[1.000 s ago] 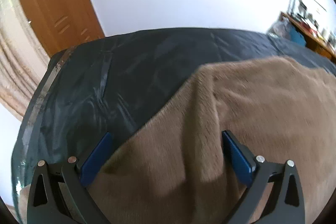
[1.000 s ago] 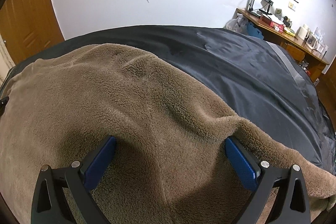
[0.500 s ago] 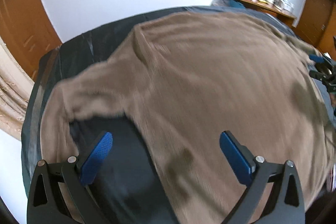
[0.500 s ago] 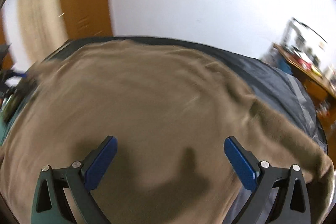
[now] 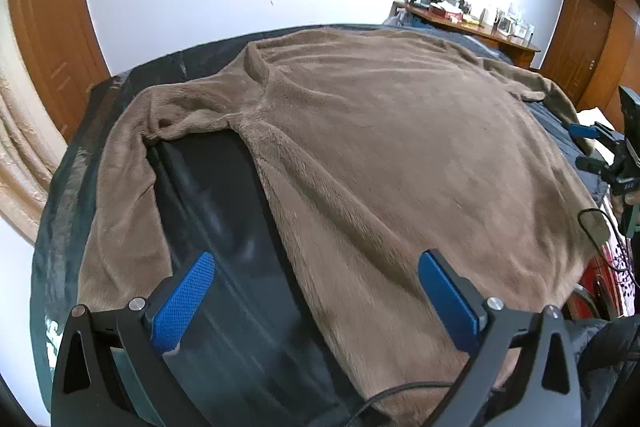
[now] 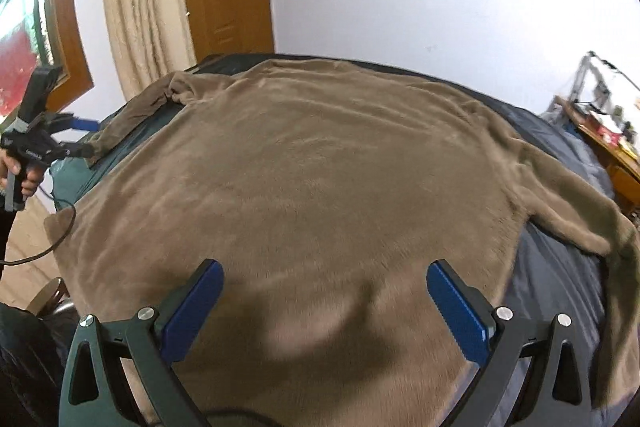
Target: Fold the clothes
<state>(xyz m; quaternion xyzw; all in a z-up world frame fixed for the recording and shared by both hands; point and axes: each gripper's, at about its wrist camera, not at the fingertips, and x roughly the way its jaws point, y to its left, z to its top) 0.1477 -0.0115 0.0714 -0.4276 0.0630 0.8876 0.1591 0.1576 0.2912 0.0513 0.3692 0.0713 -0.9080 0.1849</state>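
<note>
On the dark bed (image 5: 216, 195), our sweater (image 5: 400, 155) now lies spread flat; both grippers, left (image 5: 316, 301) and right (image 6: 326, 311), have pulled back wide open and empty, ready for folding.

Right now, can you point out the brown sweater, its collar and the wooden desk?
sweater (image 5: 400, 155), left wrist view, middle of the body.
collar (image 5: 256, 61), left wrist view, its folded edge.
desk (image 5: 472, 27), left wrist view, the wooden top by the wall.
</note>
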